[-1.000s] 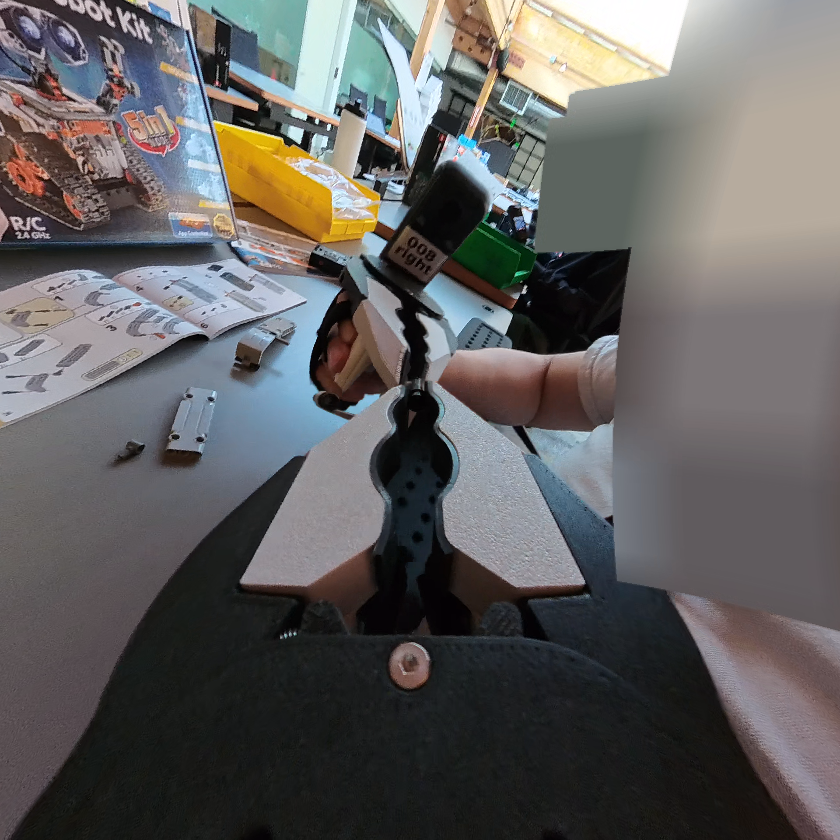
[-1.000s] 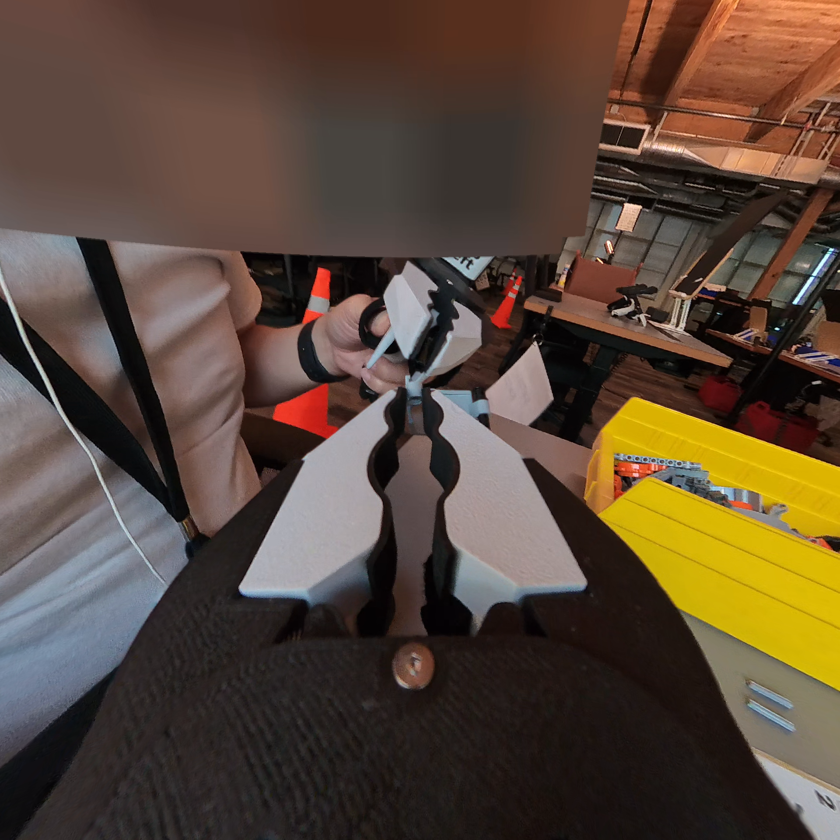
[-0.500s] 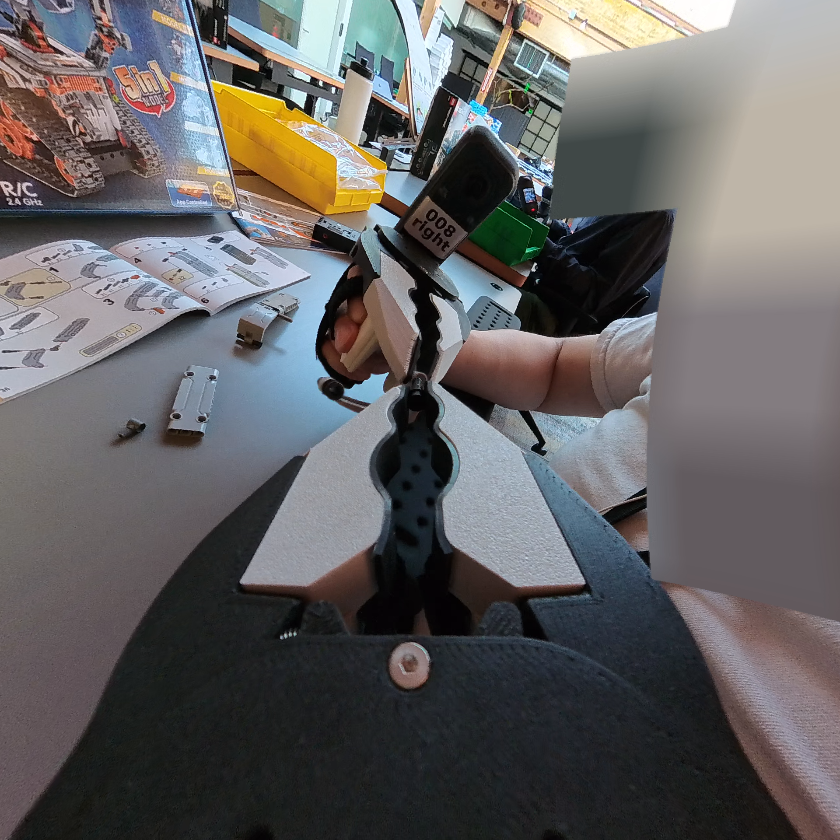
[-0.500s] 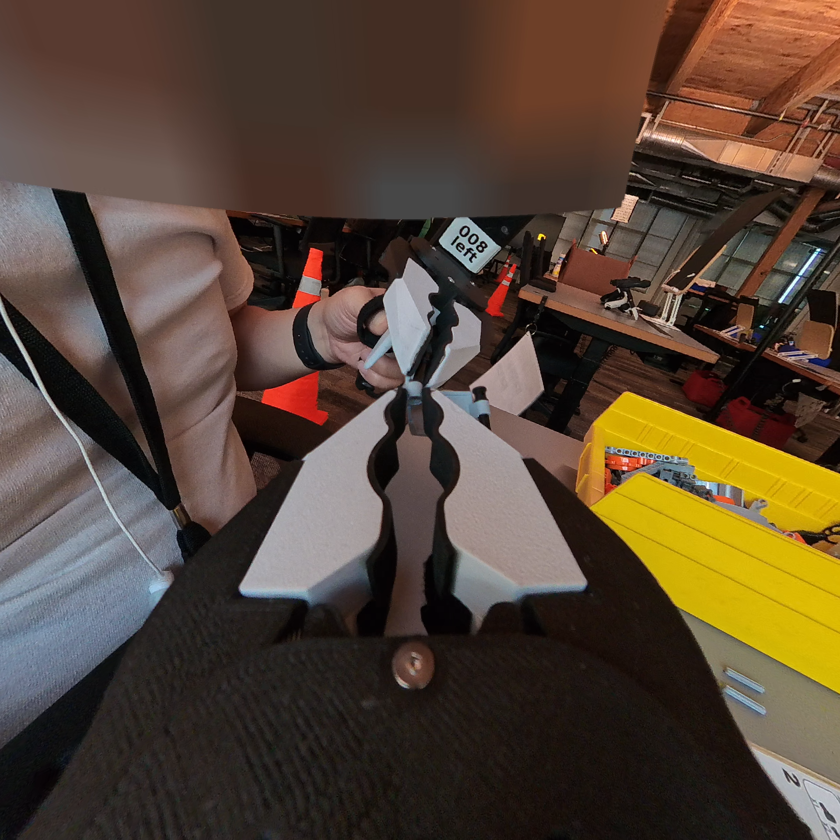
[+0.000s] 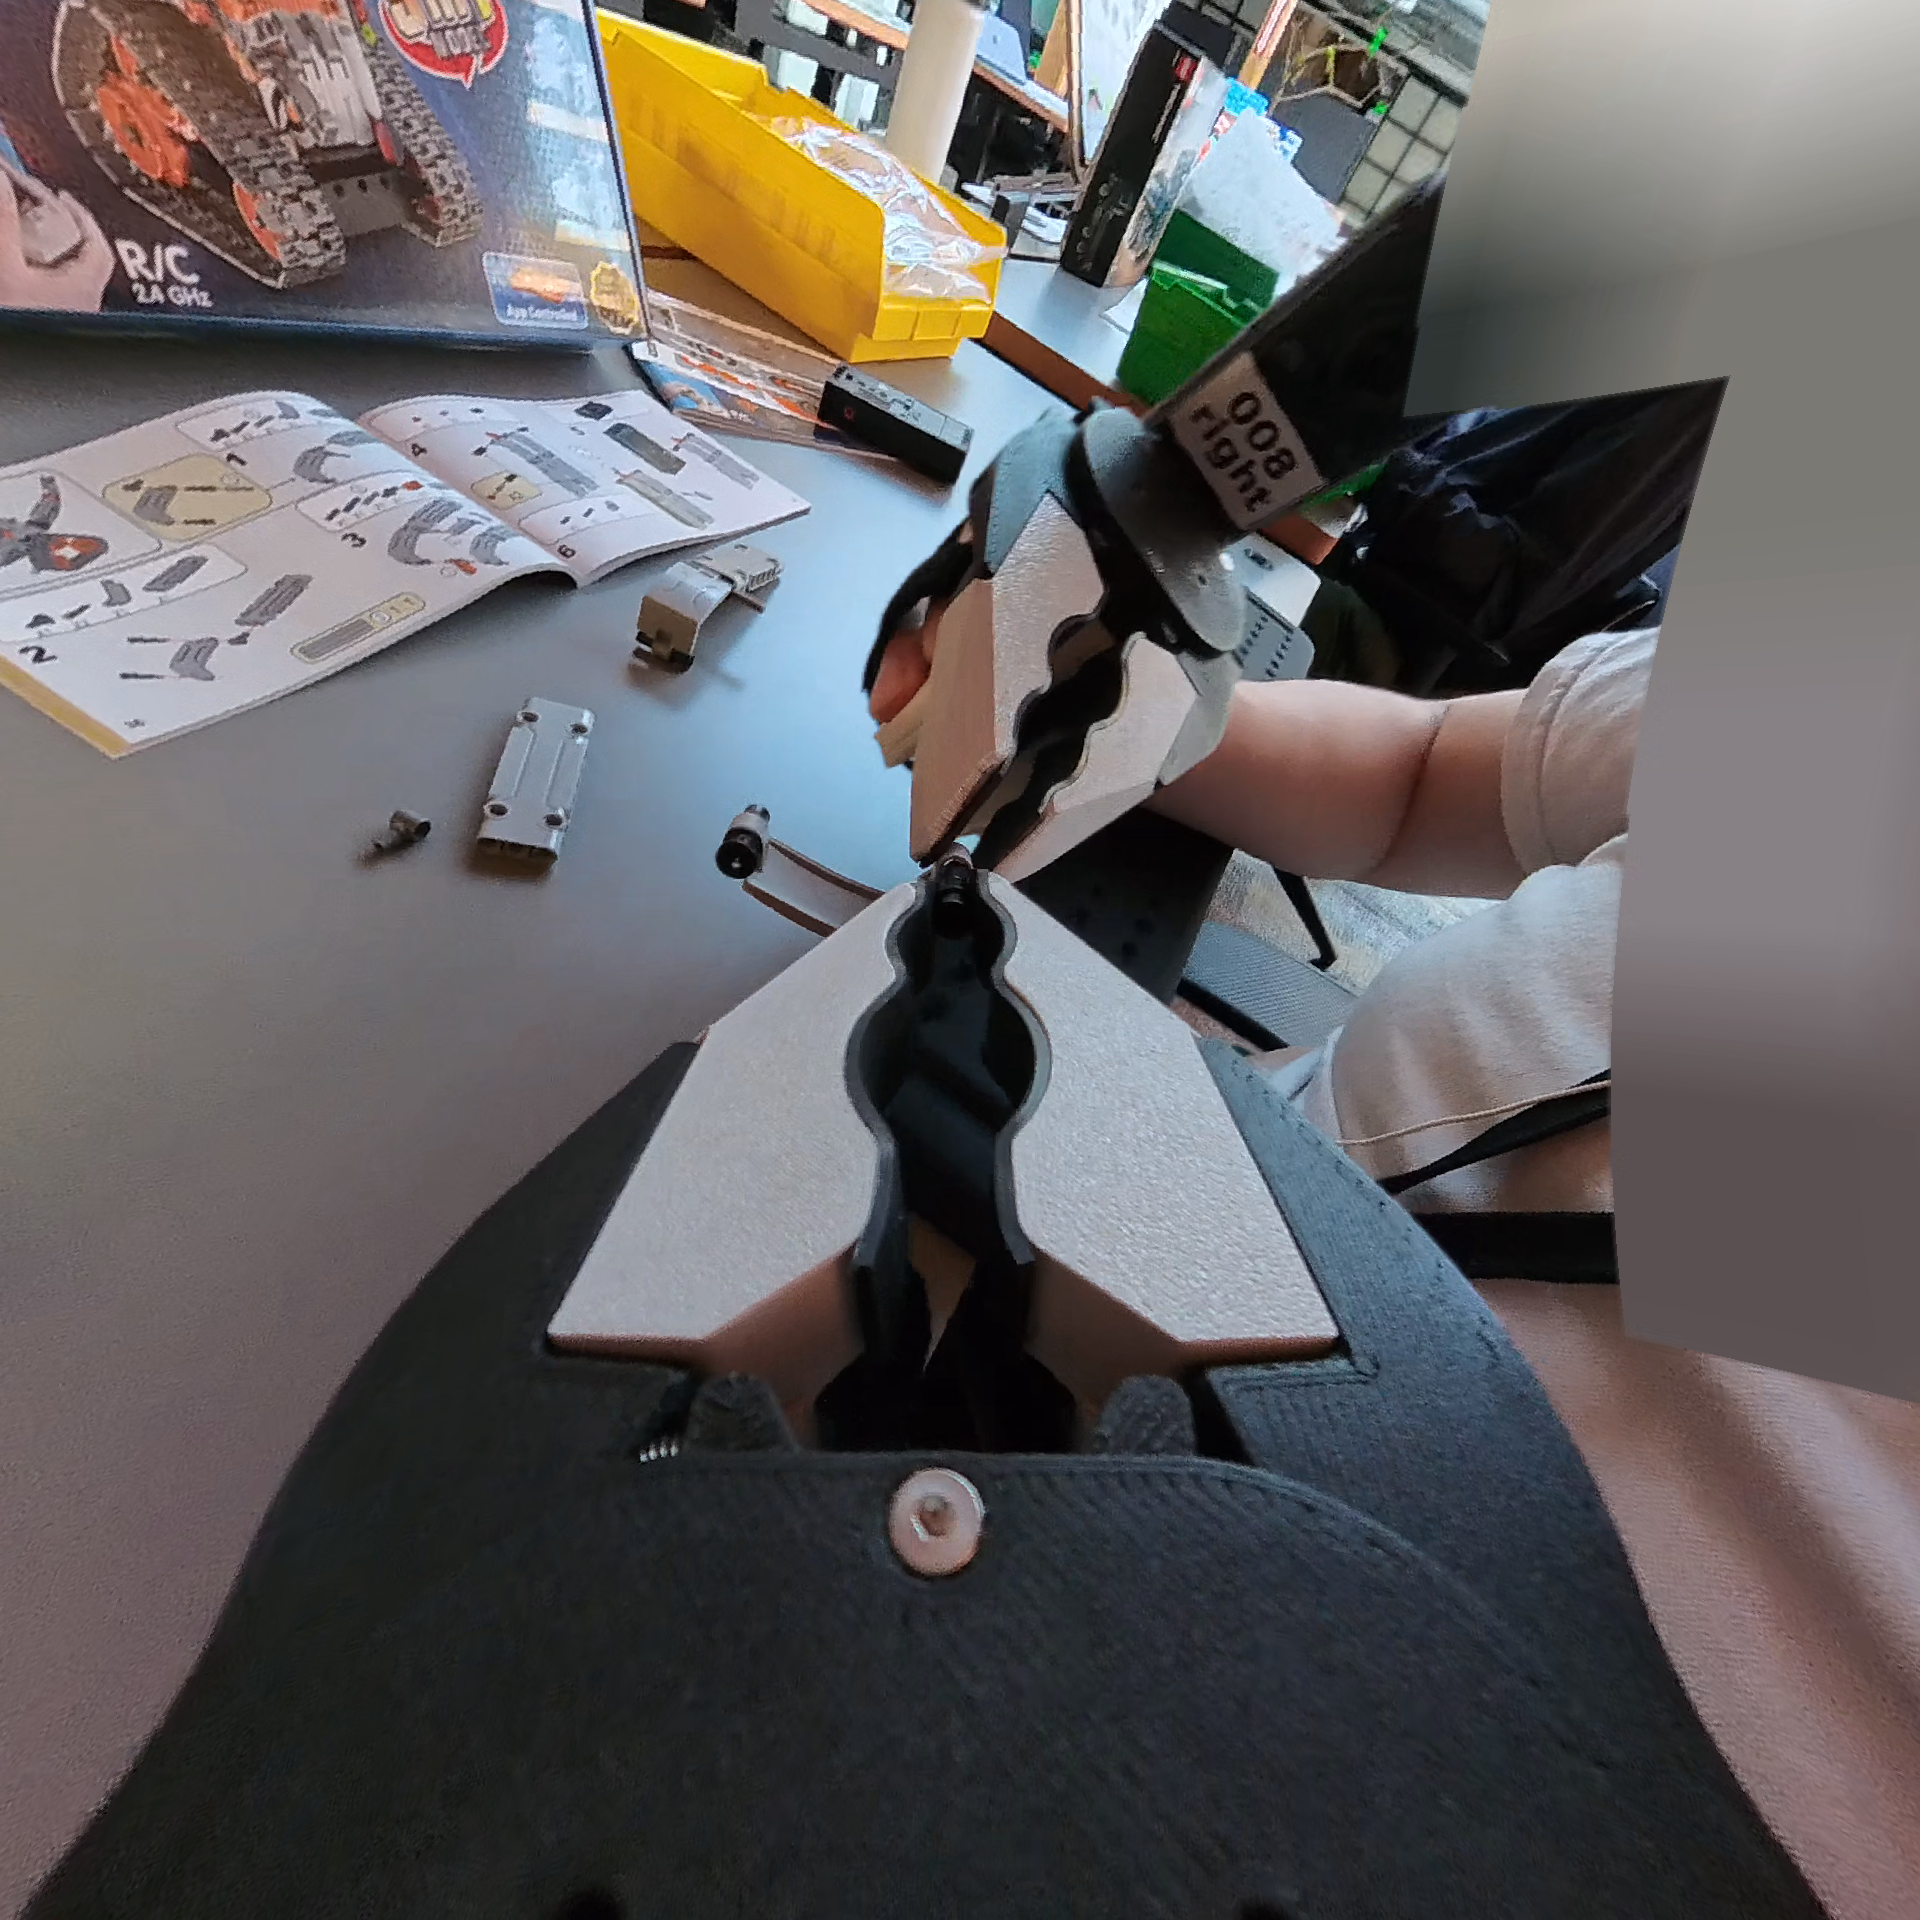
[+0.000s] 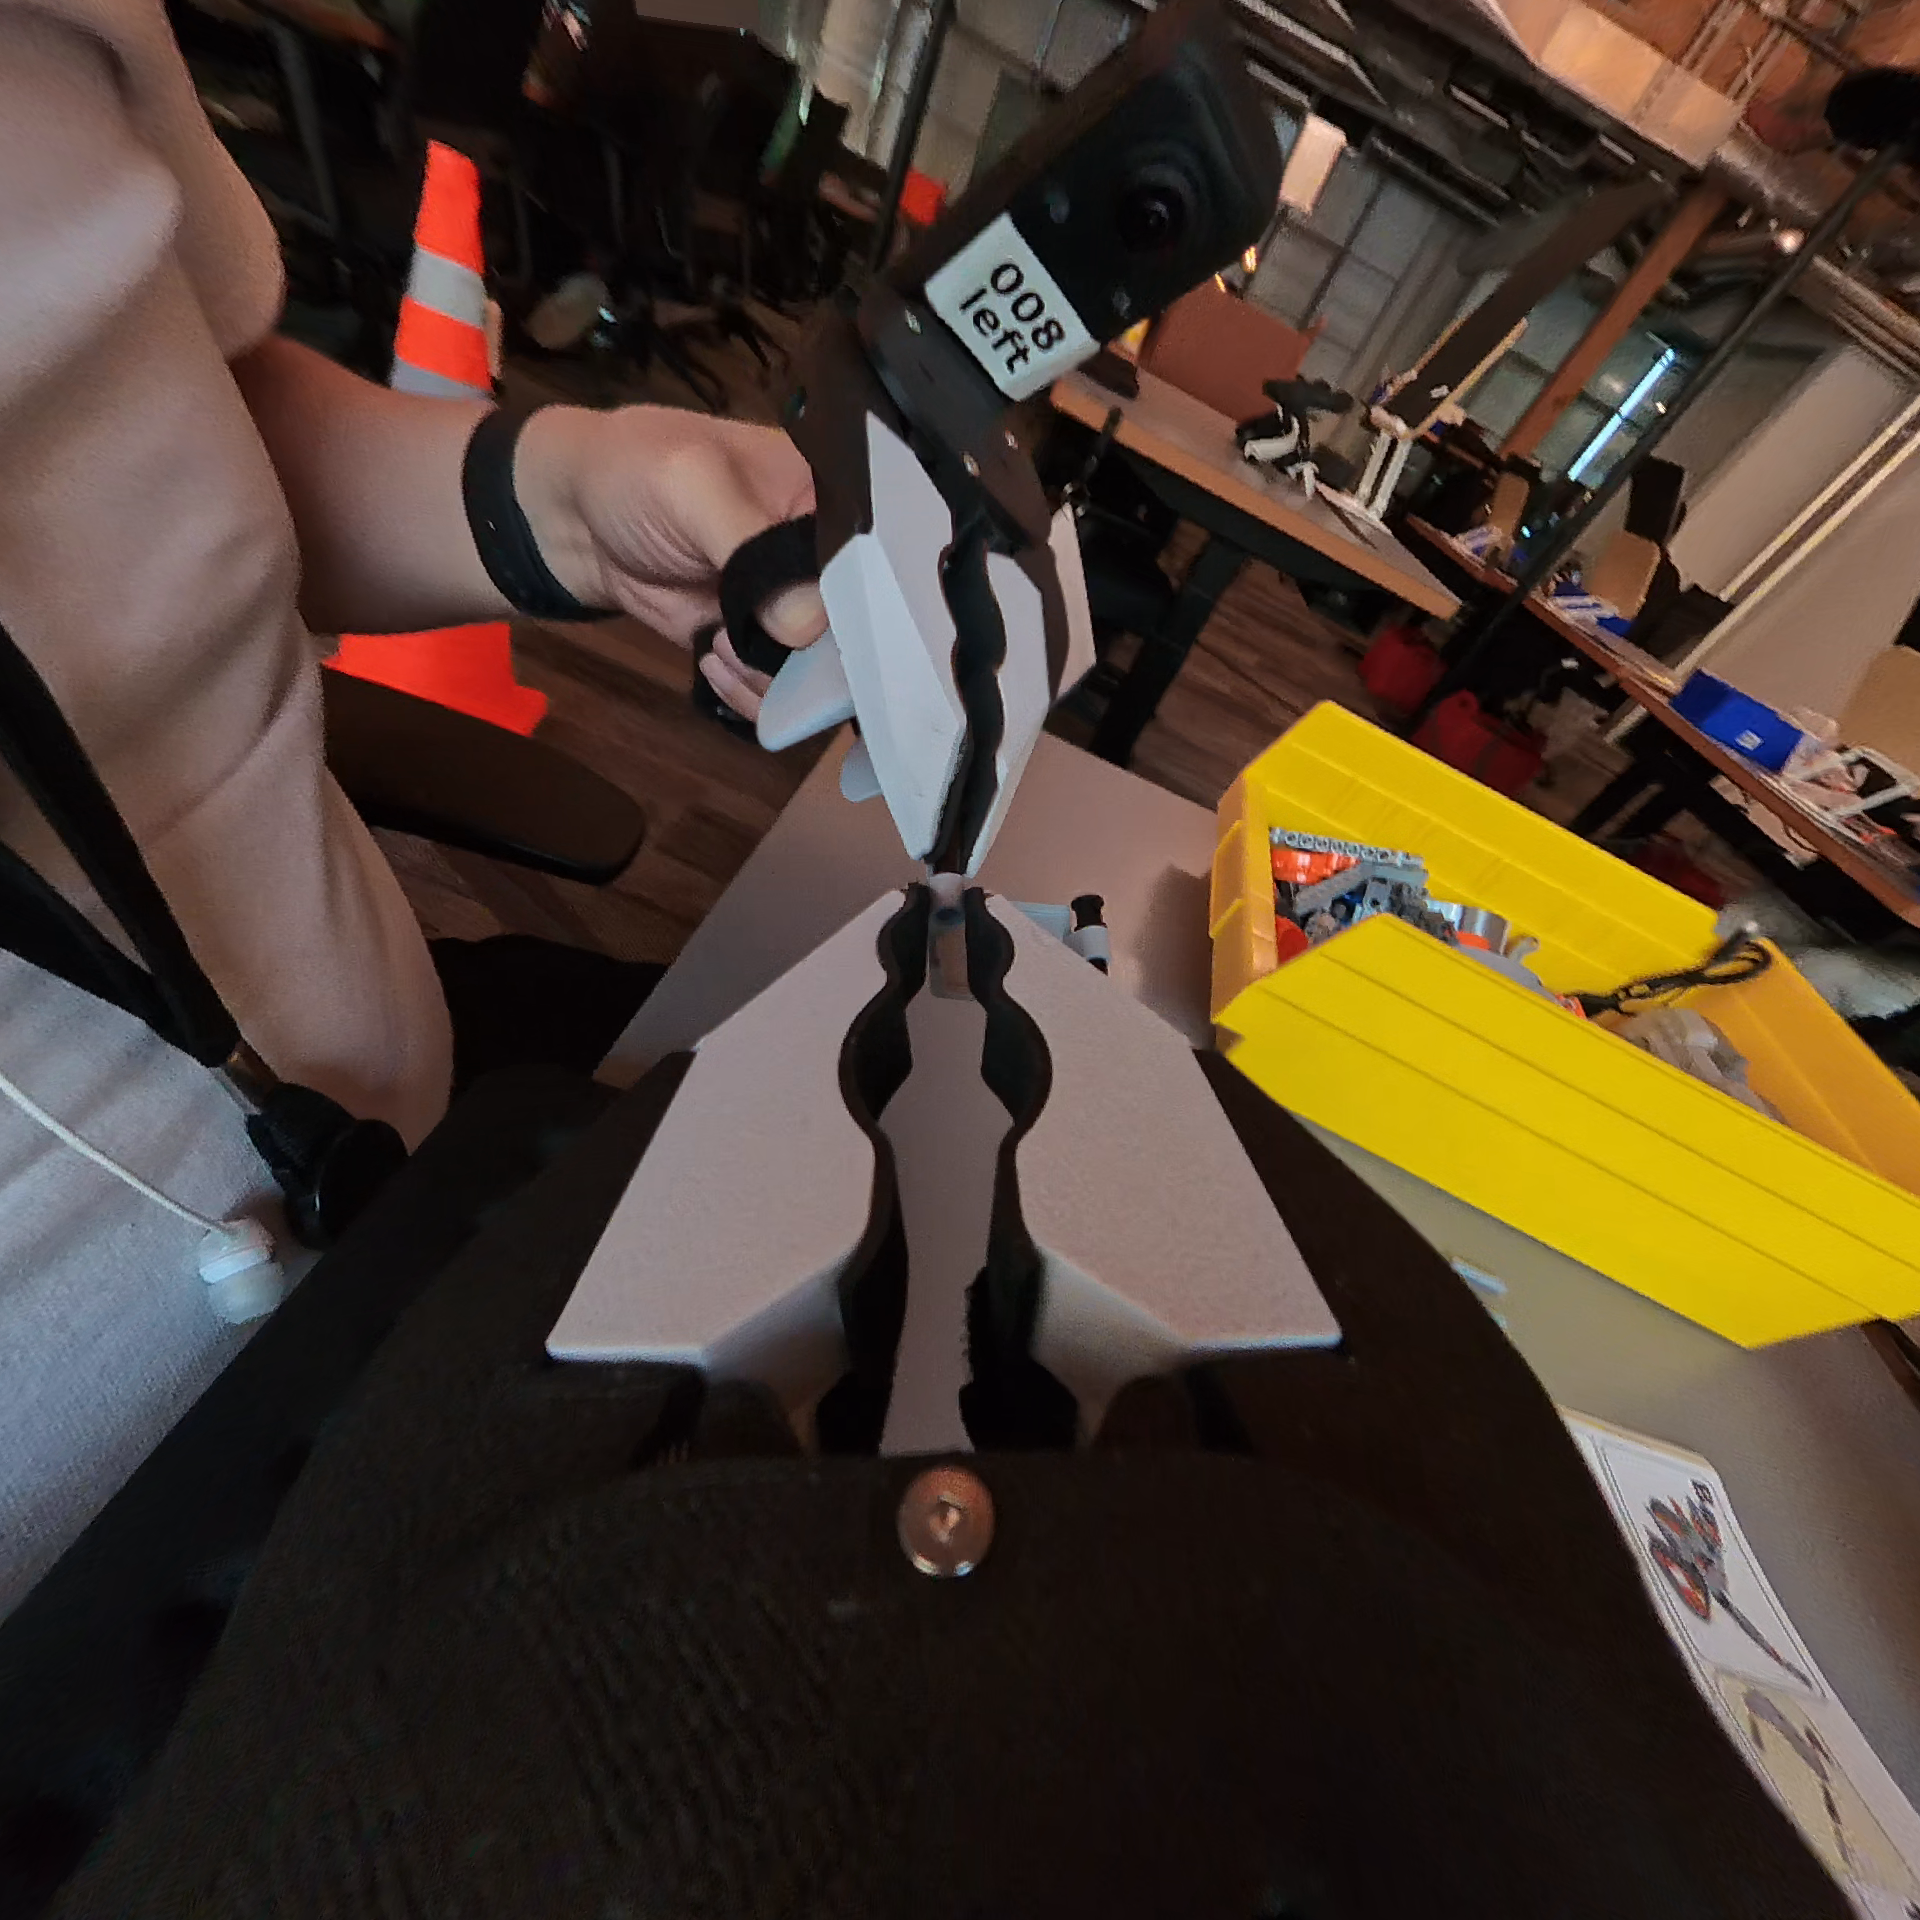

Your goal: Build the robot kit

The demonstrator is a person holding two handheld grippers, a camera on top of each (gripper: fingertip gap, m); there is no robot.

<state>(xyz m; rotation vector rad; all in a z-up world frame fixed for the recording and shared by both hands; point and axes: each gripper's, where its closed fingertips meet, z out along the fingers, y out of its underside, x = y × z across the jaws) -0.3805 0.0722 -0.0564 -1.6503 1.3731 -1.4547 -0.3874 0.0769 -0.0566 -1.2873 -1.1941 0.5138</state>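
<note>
workshop desk (image 5: 260, 1039) | left tongs (image 5: 951, 883) clamp black pin (image 5: 951, 891) | right tongs (image 6: 943, 904) clamp grey piece (image 6: 948, 940) | tips meet, aligned for joining

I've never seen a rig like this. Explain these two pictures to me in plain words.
There is no robot here. A person holds a two-finger gripper in each hand, and each has a camera looking along its fingers. One picture comes from the left gripper, closed on a small black peg. The other comes from the right gripper, closed on a light grey part. Their tips almost meet above a grey table. On it lie an open booklet, a flat grey piece, a toy box and a yellow bin.
</note>
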